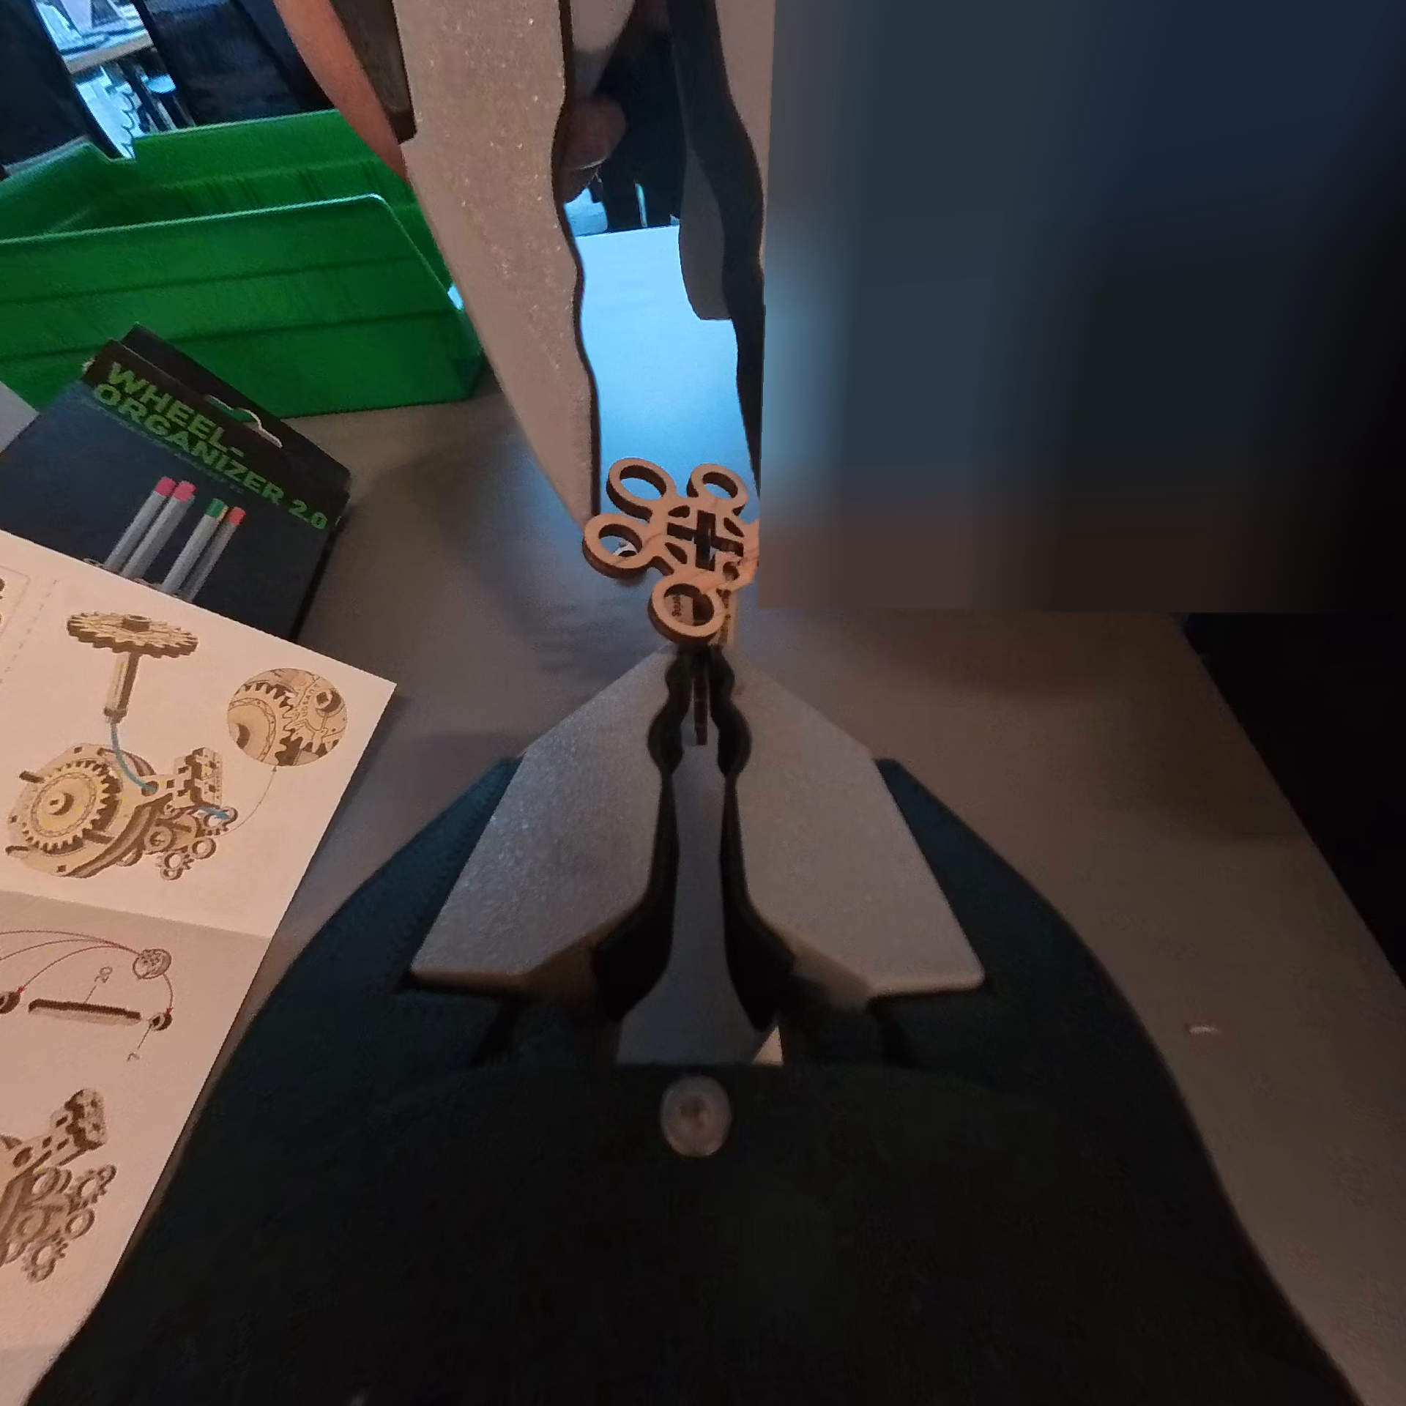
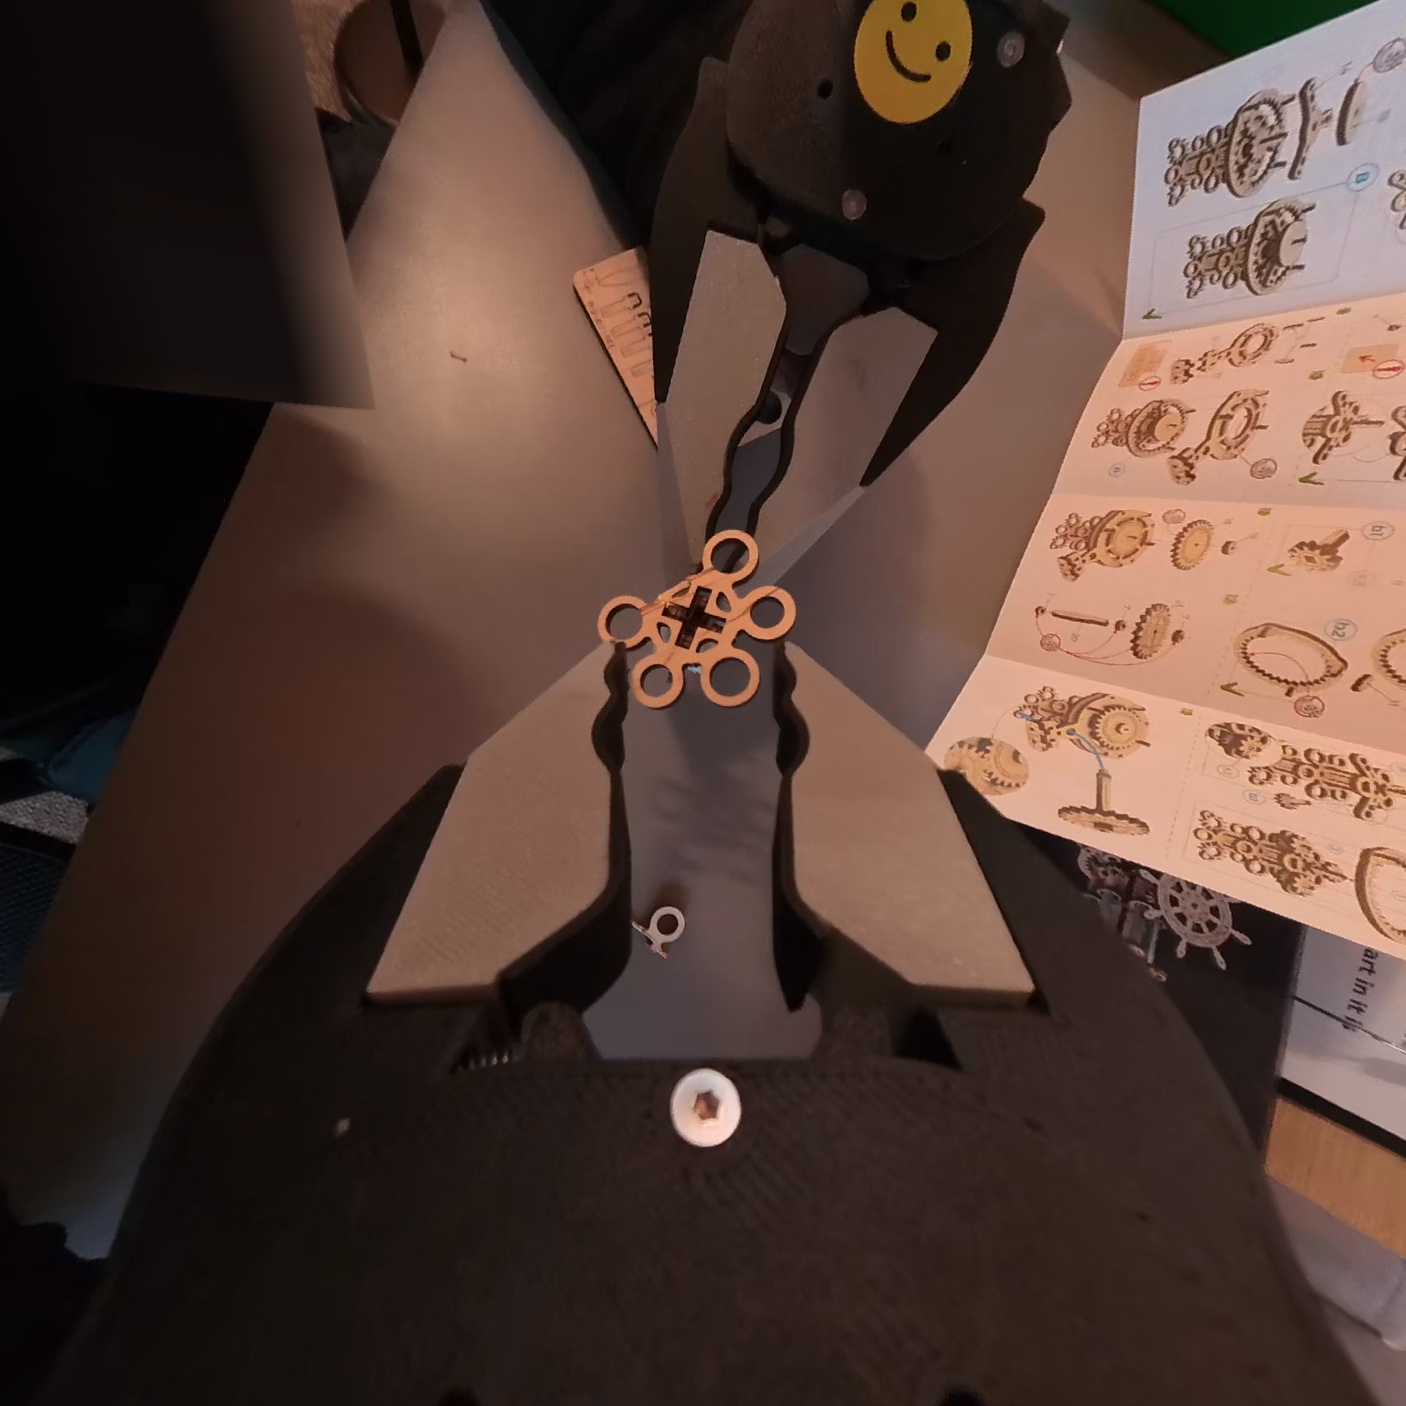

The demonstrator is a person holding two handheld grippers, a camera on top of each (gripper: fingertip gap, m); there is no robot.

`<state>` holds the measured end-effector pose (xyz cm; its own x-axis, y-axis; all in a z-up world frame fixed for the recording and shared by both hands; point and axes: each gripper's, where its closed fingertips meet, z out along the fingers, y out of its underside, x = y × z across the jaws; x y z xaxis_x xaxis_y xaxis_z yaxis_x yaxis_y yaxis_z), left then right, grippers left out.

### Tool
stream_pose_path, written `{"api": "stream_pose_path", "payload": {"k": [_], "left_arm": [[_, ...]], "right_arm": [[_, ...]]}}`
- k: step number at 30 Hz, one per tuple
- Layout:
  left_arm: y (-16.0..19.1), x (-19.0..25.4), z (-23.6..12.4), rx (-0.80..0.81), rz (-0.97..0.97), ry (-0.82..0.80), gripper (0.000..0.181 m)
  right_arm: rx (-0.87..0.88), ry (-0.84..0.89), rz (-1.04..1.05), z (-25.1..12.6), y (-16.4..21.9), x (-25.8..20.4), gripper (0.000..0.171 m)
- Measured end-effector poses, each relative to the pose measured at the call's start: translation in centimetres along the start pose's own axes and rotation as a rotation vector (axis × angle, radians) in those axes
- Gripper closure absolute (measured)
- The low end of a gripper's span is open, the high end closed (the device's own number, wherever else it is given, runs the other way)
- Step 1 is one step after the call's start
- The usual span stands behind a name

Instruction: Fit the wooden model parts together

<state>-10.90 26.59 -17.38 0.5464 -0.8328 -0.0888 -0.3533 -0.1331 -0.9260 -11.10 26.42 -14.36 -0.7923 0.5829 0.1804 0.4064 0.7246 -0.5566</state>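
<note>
A flat wooden part shaped like a flower [image 1: 673, 548], with five rings and a cross-shaped hole in its middle, hangs in the air above the grey table. My left gripper [image 1: 696, 662] is shut on a thin dark strip of wood at the part's lowest ring. In the right wrist view the left gripper [image 2: 719, 544] comes in from the top and meets the flower part [image 2: 696, 620]. My right gripper [image 2: 700, 654] is open, with its fingertips on either side of the part, close to the outer rings. In the left wrist view the right gripper [image 1: 673, 494] reaches down from above.
An open instruction sheet [image 2: 1217, 532] lies on the right, and shows at the left in the left wrist view [image 1: 152, 761]. A black box [image 1: 190, 502] and a green bin [image 1: 228, 281] stand behind it. A wooden parts sheet [image 2: 616, 335] and a small white ring [image 2: 666, 924] lie on the table.
</note>
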Motion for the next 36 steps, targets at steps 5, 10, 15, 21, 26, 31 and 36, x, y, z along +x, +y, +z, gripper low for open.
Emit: {"api": "stream_pose_path", "payload": {"k": [5, 10, 15, 21, 26, 31, 36], "left_arm": [[0.0, 0.0, 0.0, 0.001, -0.002, 0.001, 0.181], [0.0, -0.2, 0.0, 0.002, -0.011, -0.007, 0.181], [0.0, -0.3, 0.0, 0.000, -0.015, -0.015, 0.180], [0.1, -0.3, 0.1, -0.007, -0.009, -0.018, 0.180], [0.0, -0.5, -0.1, 0.005, -0.023, -0.021, 0.181], [-0.1, -0.6, -0.1, 0.011, -0.024, -0.025, 0.181], [0.0, -0.6, -0.1, 0.004, -0.025, -0.027, 0.180]], "right_arm": [[0.029, 0.031, -0.004, -0.8, -0.4, 0.3, 0.136], [0.130, 0.016, 0.010, -1.5, -2.0, 0.1, 0.160], [0.088, 0.029, 0.047, -0.6, -1.5, 0.7, 0.170], [0.036, 0.023, 0.057, 0.4, -0.5, 0.9, 0.169], [0.055, 0.022, 0.052, -0.2, -0.7, 0.8, 0.158], [0.051, 0.008, 0.072, -0.2, -0.4, 0.7, 0.156], [0.027, -0.007, 0.080, 0.6, 0.0, 0.6, 0.154]]}}
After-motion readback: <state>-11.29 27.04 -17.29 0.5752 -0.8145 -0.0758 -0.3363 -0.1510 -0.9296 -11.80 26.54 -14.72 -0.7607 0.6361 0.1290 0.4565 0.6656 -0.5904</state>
